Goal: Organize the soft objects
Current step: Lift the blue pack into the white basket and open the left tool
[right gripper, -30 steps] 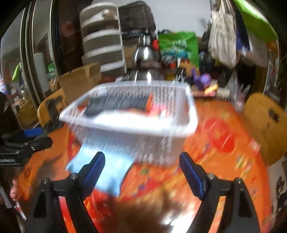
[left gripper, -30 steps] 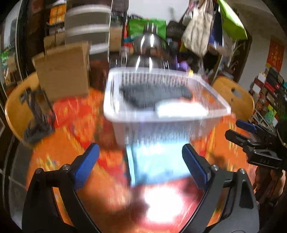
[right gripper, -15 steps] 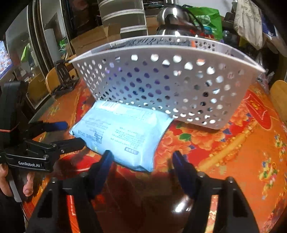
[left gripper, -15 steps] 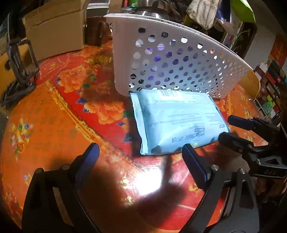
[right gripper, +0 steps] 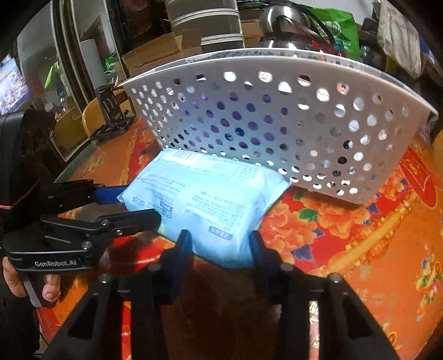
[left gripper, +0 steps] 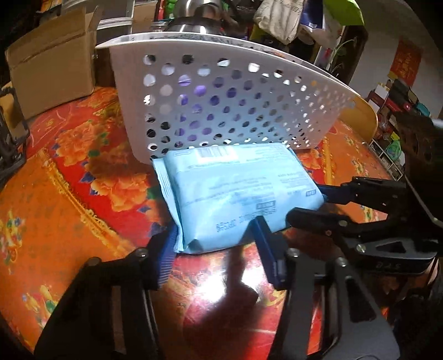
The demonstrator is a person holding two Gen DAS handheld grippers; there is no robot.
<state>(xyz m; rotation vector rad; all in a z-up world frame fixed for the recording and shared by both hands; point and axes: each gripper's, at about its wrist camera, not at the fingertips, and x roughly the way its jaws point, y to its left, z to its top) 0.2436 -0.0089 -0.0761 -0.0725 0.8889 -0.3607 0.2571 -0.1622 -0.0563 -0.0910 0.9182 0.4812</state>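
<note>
A soft light-blue pack (left gripper: 235, 193) lies on the orange-red tablecloth against the front wall of a white perforated basket (left gripper: 221, 91). My left gripper (left gripper: 216, 243) is closed on the pack's near left corner, its blue pads pressing into the wrapper. My right gripper (right gripper: 221, 246) is closed on the pack's near right corner (right gripper: 218, 210). Each gripper also shows in the other's view, the right one (left gripper: 326, 205) and the left one (right gripper: 121, 205). The basket (right gripper: 277, 119) hides its contents from this low angle.
A cardboard box (left gripper: 52, 72) stands at the back left. A black wire stand (right gripper: 110, 113) sits left of the basket. A metal kettle (right gripper: 279, 25) and cluttered shelves are behind. Wooden chair backs (left gripper: 362, 116) ring the round table.
Both grippers dropped low and moved in on the blue pack. Their jaws, wide open before, have closed onto the pack's near corners. The basket now hides its contents.
</note>
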